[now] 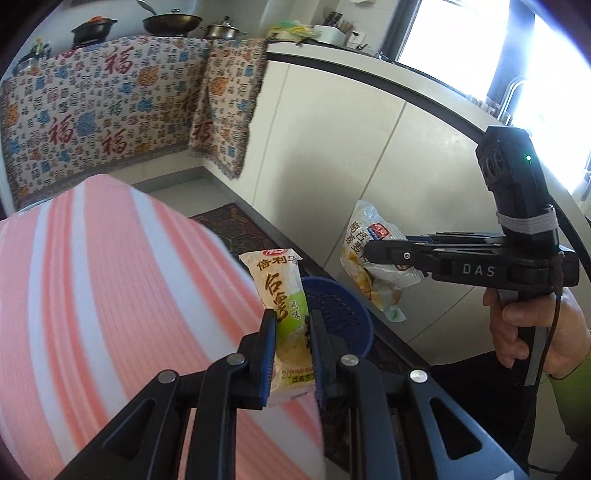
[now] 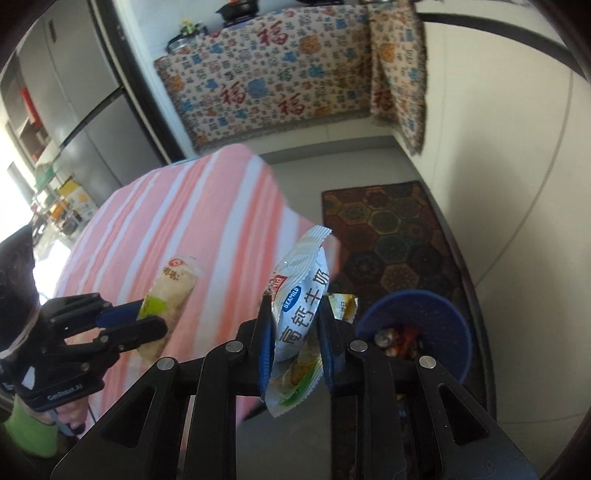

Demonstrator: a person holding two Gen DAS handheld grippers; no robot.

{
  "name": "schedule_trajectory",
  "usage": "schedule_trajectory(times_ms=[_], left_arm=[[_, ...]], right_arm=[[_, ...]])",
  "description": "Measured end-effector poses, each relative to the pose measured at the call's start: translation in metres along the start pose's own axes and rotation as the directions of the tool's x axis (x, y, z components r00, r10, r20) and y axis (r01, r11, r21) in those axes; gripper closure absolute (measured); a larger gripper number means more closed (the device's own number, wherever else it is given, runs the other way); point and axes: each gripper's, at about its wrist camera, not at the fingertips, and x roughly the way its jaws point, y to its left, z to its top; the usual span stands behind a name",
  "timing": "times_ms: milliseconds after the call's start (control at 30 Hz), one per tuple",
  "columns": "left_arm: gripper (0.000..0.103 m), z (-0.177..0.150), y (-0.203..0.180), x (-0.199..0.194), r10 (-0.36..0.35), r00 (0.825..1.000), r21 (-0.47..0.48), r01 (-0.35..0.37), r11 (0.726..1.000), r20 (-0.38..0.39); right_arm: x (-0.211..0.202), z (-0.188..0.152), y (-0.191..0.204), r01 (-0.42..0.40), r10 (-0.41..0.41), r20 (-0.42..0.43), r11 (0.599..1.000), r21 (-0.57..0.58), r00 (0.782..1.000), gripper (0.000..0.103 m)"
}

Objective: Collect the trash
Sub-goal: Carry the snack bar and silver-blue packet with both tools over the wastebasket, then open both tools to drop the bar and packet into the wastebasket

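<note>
My left gripper (image 1: 292, 354) is shut on a yellow-green snack wrapper (image 1: 284, 295), held in the air at the edge of the pink-striped table (image 1: 110, 295). It also shows in the right wrist view (image 2: 147, 326) with its wrapper (image 2: 173, 295). My right gripper (image 2: 293, 347) is shut on a white and blue Seamild wrapper (image 2: 299, 310), also seen in the left wrist view (image 1: 373, 258), held by that gripper (image 1: 369, 254). A blue perforated bin (image 2: 443, 332) stands on the floor below and to the right, with trash inside; it also shows in the left wrist view (image 1: 343, 314).
A patterned floor mat (image 2: 391, 229) lies under the bin beside white cabinet fronts (image 1: 351, 155). A cloth with red characters (image 1: 103, 107) hangs over the far counter, with pots (image 1: 170, 22) on top. A grey fridge (image 2: 74, 92) stands at the left.
</note>
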Motion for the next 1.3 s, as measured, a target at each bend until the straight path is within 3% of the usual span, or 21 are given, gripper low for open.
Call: schedule_trajectory(times_ms=[267, 567, 733, 800, 833, 867, 933, 1033, 1167, 1267, 1300], left_arm=[[0.085, 0.022, -0.075, 0.118, -0.079, 0.991, 0.017, 0.081, 0.997, -0.106], [0.085, 0.021, -0.077, 0.229, -0.082, 0.969, 0.002, 0.085, 0.996, -0.234], [0.085, 0.015, -0.072, 0.265, -0.064, 0.961, -0.001, 0.066, 0.998, -0.268], [0.083, 0.01, -0.071, 0.275, -0.04, 0.955, 0.007, 0.044, 0.999, -0.295], [0.075, 0.009, -0.071, 0.281, -0.027, 0.949, 0.012, 0.033, 0.999, -0.315], [0.07, 0.007, -0.071, 0.285, -0.022, 0.944, 0.016, 0.028, 0.999, -0.33], [0.06, 0.005, -0.069, 0.289, -0.008, 0.943, 0.027, 0.017, 0.999, -0.331], [0.054, 0.004, -0.074, 0.276, 0.032, 0.958, 0.06, -0.016, 0.998, -0.284], [0.047, 0.011, -0.083, 0.245, 0.043, 0.977, 0.074, -0.028, 0.997, -0.207], [0.026, 0.016, -0.096, 0.213, 0.067, 0.988, 0.104, -0.053, 0.993, -0.137], [0.019, 0.017, -0.101, 0.202, 0.073, 0.99, 0.116, -0.059, 0.992, -0.117]], right_arm=[[0.012, -0.024, -0.108, 0.087, -0.082, -0.035, 0.981, 0.173, 0.996, 0.081], [0.06, -0.049, -0.18, 0.095, -0.065, -0.105, 0.947, 0.308, 0.992, 0.081], [0.094, -0.055, -0.212, 0.084, -0.037, -0.124, 0.913, 0.4, 0.992, 0.08], [0.106, -0.061, -0.225, 0.063, -0.012, -0.115, 0.891, 0.449, 0.993, 0.072], [0.11, -0.065, -0.232, 0.044, 0.004, -0.098, 0.875, 0.481, 0.995, 0.066], [0.111, -0.07, -0.237, 0.032, 0.012, -0.084, 0.862, 0.505, 0.996, 0.051], [0.109, -0.078, -0.245, 0.034, 0.003, -0.068, 0.844, 0.536, 0.998, 0.046], [0.094, -0.082, -0.253, 0.045, -0.025, -0.043, 0.821, 0.569, 0.999, 0.038], [0.064, -0.073, -0.251, 0.104, -0.107, -0.026, 0.827, 0.553, 0.994, 0.018], [0.035, -0.065, -0.24, 0.125, -0.145, -0.003, 0.843, 0.523, 0.989, 0.0], [0.022, -0.065, -0.233, 0.127, -0.155, 0.014, 0.853, 0.506, 0.988, 0.001]])
